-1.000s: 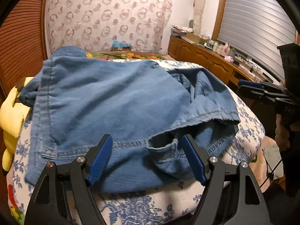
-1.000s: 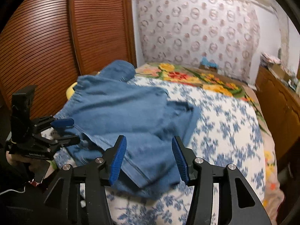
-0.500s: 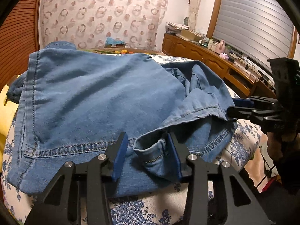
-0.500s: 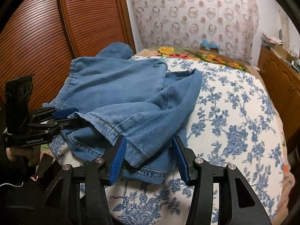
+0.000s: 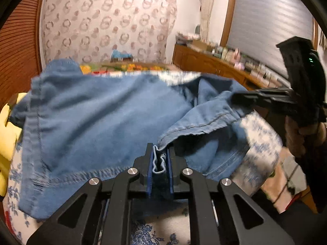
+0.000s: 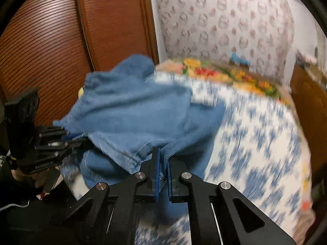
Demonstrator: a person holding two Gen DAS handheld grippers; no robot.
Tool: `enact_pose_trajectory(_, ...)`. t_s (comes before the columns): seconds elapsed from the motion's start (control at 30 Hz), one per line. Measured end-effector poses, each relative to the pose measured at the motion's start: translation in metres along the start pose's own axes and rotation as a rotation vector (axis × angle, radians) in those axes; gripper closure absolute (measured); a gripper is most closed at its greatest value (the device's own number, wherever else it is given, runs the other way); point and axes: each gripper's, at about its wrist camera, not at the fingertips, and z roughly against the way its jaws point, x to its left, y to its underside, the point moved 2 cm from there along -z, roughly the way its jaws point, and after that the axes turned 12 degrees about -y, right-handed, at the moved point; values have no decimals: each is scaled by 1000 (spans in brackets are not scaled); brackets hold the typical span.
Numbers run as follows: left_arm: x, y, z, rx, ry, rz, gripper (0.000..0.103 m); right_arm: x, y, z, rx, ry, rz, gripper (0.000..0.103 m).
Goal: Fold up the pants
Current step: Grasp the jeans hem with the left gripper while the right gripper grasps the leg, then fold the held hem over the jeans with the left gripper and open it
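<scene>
Blue denim pants [image 5: 102, 122] lie crumpled on a bed. In the left wrist view my left gripper [image 5: 160, 149] has its jaws closing, and a bunched fold of the near hem is pinched between the blue pads. My right gripper [image 6: 162, 153] is shut on another part of the pants [image 6: 132, 110] hem, which drapes up from its tips. From the left camera the right gripper [image 5: 241, 97] grips the cloth's right edge. Seen from the right wrist, the left gripper [image 6: 67, 136] holds the cloth's left edge. Both views are blurred.
The bed sheet [image 6: 255, 143] is white with blue flowers, with a bright floral blanket [image 6: 235, 75] further back. A yellow plush [image 5: 6, 134] lies left of the pants. Slatted wooden doors [image 6: 51, 51] stand at left. At right runs a cluttered wooden dresser [image 5: 214, 65].
Both grippers went from open around the hem to shut on it. The pinched edges now lift off the bed, and the right gripper has shifted sideways.
</scene>
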Motion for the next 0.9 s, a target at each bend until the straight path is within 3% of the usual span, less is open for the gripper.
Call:
enact_pose_trajectory(0.17, 14, -23, 38, -91, 21, 47, 90, 9, -61, 13, -68, 3, 105, 100)
enact_pose_trajectory(0.43, 37, -40, 86, -185, -4, 71, 91, 46, -141, 4, -157, -79, 196, 101)
enact_pose_trajectory(0.6, 48, -33, 91, -182, -23, 85, 91, 68, -160, -29, -151, -99, 237, 101)
enact_pose_trajectory(0.9, 80, 10, 69, -79, -57, 162, 91, 81, -159, -131, -17, -124, 233, 101)
